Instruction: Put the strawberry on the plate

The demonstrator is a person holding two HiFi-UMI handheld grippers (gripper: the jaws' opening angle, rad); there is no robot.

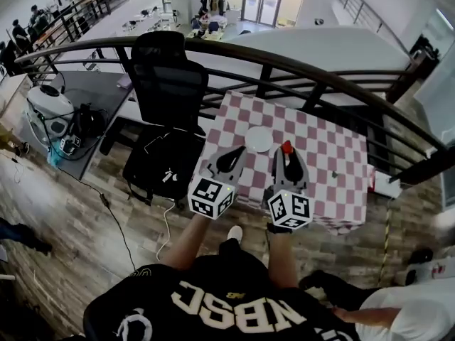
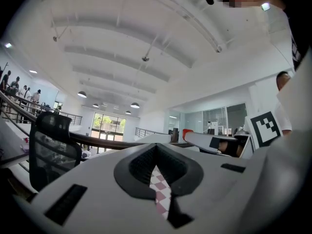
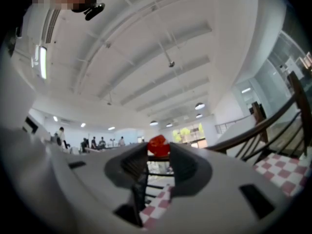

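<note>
Head view, nearest thing first: what are the two grippers doing?

— Person stands at the near edge of the table (image 1: 334, 155), one gripper in each hand. The left gripper (image 1: 231, 155) has its jaws pressed together with nothing in them. Only checked cloth shows through the slit in the left gripper view.

And the right one?

— The right gripper (image 1: 286, 153) is clamped on the strawberry (image 1: 286, 147), pinched at the very tips. The right gripper view shows red fruit wedged between both pads with cloth below. I can't tell how high it sits off the table.

Where's the plate?

— The plate (image 1: 259, 139) is small, white and bare. It sits just left of the strawberry and just beyond the left gripper's tip. The fruit isn't over it yet, so I'd say carry under way, placing not done.

Anything farther back?

— A black office chair (image 1: 167, 77) stands off the table's far-left corner. A curved railing (image 1: 284, 62) runs behind the table. Neither is in the way.

What could go wrong?

— The grip is shallow, so a jerk while moving left could pop the fruit out onto the cloth. The plate is small, so letting go off-centre or from too high could send the fruit rolling over the rim. Squeezing harder to hold it would likely bruise it. The left gripper is close to the plate and could nudge it if both hands move in together.
</note>
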